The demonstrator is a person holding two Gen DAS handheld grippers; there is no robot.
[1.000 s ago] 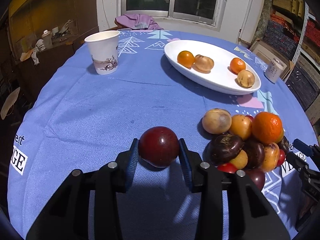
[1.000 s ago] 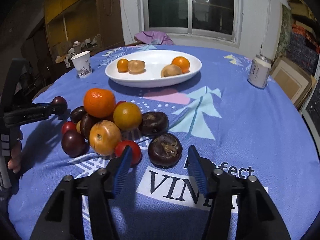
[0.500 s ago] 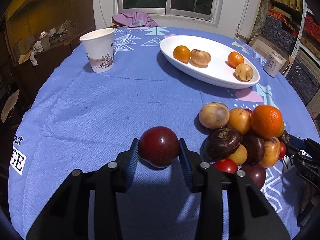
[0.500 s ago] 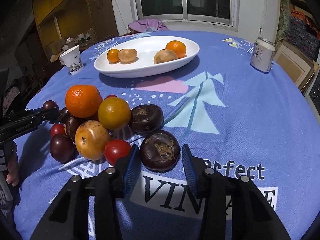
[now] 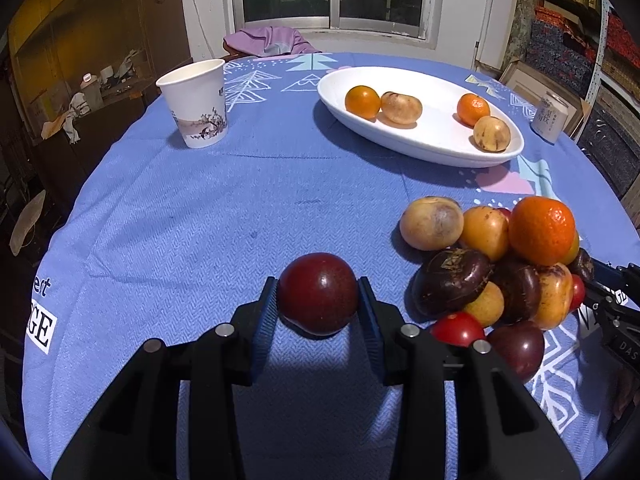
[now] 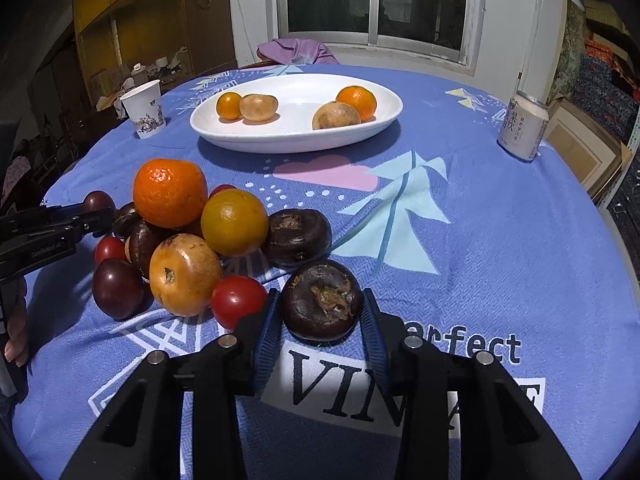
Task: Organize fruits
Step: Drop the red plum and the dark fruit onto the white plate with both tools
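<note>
A round table under a blue printed cloth (image 5: 168, 208) fills both views, with a dark window and cluttered shelves behind. The sorting looks barely begun: most of the fruit still sits in a heap (image 6: 188, 232) on the cloth, and only four pieces have reached the dish. The left gripper (image 5: 318, 304) is clenched on a dark red plum (image 5: 318, 294), both pads pressed to its sides, just left of the heap and seemingly still low over the cloth. The right gripper (image 6: 320, 312) has just been closing around a dark brown chestnut-like fruit (image 6: 322, 300) at the near edge of the heap; its pads now meet the fruit's flanks, so I take it as gripped, though it still rests on the cloth. A cherry tomato (image 6: 238, 300) lies just beside the right gripper's left finger and could get nudged. Left to move, by my reckoning: two large oranges, several yellow-brown fruits, more dark ones and small tomatoes. The white oval dish (image 5: 420, 148), well beyond the heap, holds two small oranges and two tan fruits, in pairs toward each end, with bare room in the middle. A paper cup (image 5: 196, 104) stands far left; its contents cannot be seen. A can (image 6: 522, 126) stands upright at far right.
</note>
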